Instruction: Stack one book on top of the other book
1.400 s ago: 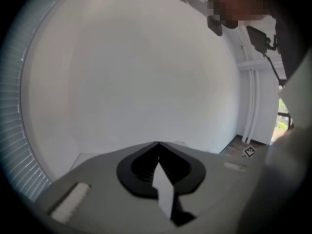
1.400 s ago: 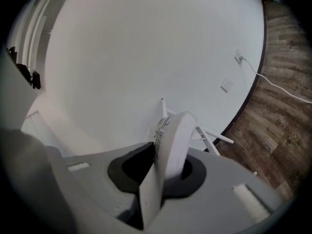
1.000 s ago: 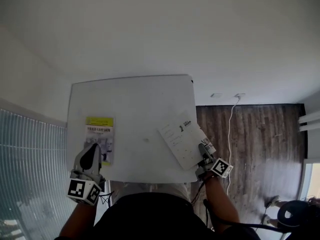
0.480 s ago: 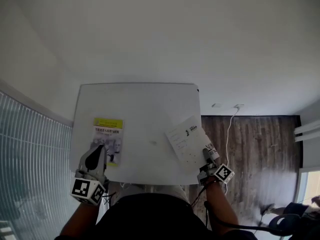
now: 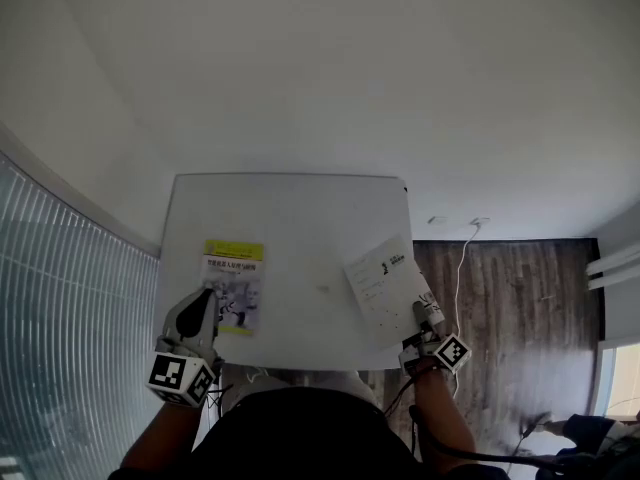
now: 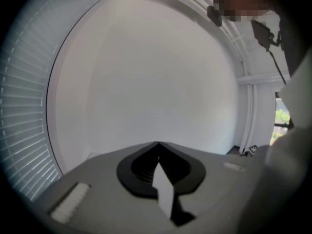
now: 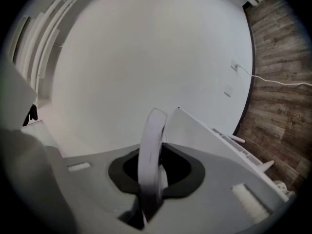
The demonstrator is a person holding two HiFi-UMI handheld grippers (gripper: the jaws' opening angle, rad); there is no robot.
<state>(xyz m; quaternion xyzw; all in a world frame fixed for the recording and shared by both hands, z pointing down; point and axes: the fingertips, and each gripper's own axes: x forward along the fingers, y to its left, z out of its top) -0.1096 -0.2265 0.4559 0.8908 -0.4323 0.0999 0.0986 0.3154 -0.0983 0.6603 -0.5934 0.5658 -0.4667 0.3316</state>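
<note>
On the left part of the white table [image 5: 300, 218] lies a book with a yellow top band [image 5: 235, 283]. My left gripper [image 5: 207, 303] is at its near left corner. In the left gripper view the jaws [image 6: 158, 147] are shut on a thin white edge of that book [image 6: 165, 194]. The white book [image 5: 383, 286] hangs tilted over the table's near right corner, and my right gripper [image 5: 422, 310] is shut on its near edge. In the right gripper view the white book [image 7: 151, 150] bends up between the right gripper [image 7: 161, 145].
Dark wooden floor [image 5: 510, 298] lies right of the table, with a white cable [image 5: 462, 258] running down from a wall socket. A ribbed pale panel [image 5: 60, 318] fills the left side. White wall stands behind the table. My body is at the near edge.
The right gripper has risen a little with the white book. The left gripper has shifted slightly right at the yellow book. The head view has tilted, so the table sits lower in the picture.
</note>
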